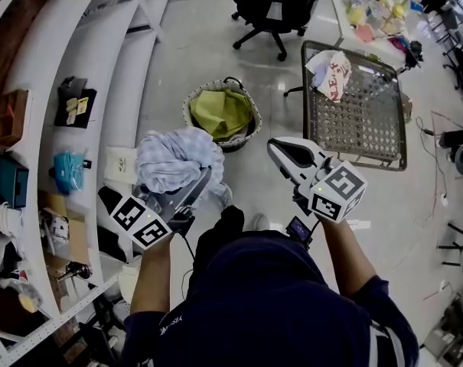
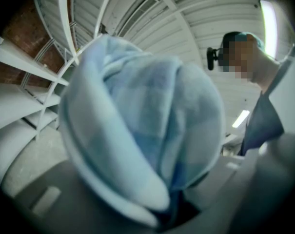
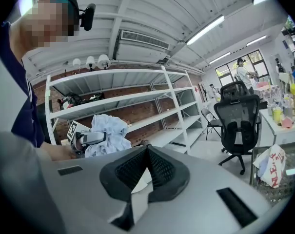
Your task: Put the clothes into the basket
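One soft, light blue checked cloth, bunched into a round bundle, is clamped in the left gripper near the basket. The right gripper is closed, with nothing held between its ribbed black pads. One round woven basket is seen on the floor, with one green cloth inside. One white cloth with red print is laid on a metal mesh rack.

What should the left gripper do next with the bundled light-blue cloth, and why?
Probably carry it forward until it hangs over the round woven basket. The left gripper is shut on the light-blue cloth, which is nearer the person than the basket; the basket holds just a green cloth, with room left.
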A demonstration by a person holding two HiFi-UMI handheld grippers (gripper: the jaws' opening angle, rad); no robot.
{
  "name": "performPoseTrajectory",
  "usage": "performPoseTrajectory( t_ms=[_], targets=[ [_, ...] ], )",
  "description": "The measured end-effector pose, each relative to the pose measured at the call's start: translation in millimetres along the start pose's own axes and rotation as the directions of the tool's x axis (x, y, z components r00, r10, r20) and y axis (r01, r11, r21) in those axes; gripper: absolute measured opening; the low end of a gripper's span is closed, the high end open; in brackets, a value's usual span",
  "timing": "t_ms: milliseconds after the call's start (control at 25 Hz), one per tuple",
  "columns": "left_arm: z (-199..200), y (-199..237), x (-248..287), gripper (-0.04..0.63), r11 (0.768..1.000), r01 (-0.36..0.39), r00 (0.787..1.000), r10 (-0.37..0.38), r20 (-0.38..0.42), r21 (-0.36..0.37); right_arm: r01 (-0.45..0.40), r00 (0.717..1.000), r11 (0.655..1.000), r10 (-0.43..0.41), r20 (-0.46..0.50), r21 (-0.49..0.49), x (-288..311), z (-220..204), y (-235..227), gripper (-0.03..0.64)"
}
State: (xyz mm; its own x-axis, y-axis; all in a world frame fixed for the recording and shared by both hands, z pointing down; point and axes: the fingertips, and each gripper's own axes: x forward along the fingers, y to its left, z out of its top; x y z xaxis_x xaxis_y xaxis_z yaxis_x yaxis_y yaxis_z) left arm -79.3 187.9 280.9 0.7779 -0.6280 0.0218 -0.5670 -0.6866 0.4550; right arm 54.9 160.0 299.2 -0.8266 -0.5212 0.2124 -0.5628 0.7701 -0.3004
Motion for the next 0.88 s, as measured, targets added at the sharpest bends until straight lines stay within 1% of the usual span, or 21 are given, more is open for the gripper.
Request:
performPoseTrajectory(
  t_ms=[200, 480, 600, 720, 880],
  targets=[
    [23.2, 56.1, 7.0, 0.236, 1.0, 0.013, 1.0, -0.013, -0.005, -0.012, 0.009, 1.0, 1.0, -0.009, -0.01, 0.005, 55.2, 15.1, -19.7, 0.008],
    [42.6, 115.6, 16.5, 0.236, 0.998, 0.043, 0.999, -0.044, -0.03, -0.035, 0.031, 0.999, 0.999, -0.031, -0.031, 0.018, 113.8, 28.2, -41.7, 0.008],
    [50.2, 134.9, 22.4, 0.235, 0.997, 0.057, 0.997, -0.059, -0.04, -0.045, 0.042, 0.999, 0.999, -0.041, -0.035, 0.023, 132.8, 34.7, -49.3, 0.008],
    [56.6, 147.7, 27.5, 0.235, 0.997, 0.068, 0.996, -0.07, -0.049, -0.038, 0.052, 0.998, 0.998, -0.051, -0.037, 0.028, 147.2, 39.4, -55.9, 0.008],
    [65.9, 162.7, 29.4, 0.235, 0.996, 0.074, 0.996, -0.076, -0.037, -0.047, 0.058, 0.998, 0.998, -0.057, -0.04, 0.026, 161.8, 44.9, -61.2, 0.008]
  ],
)
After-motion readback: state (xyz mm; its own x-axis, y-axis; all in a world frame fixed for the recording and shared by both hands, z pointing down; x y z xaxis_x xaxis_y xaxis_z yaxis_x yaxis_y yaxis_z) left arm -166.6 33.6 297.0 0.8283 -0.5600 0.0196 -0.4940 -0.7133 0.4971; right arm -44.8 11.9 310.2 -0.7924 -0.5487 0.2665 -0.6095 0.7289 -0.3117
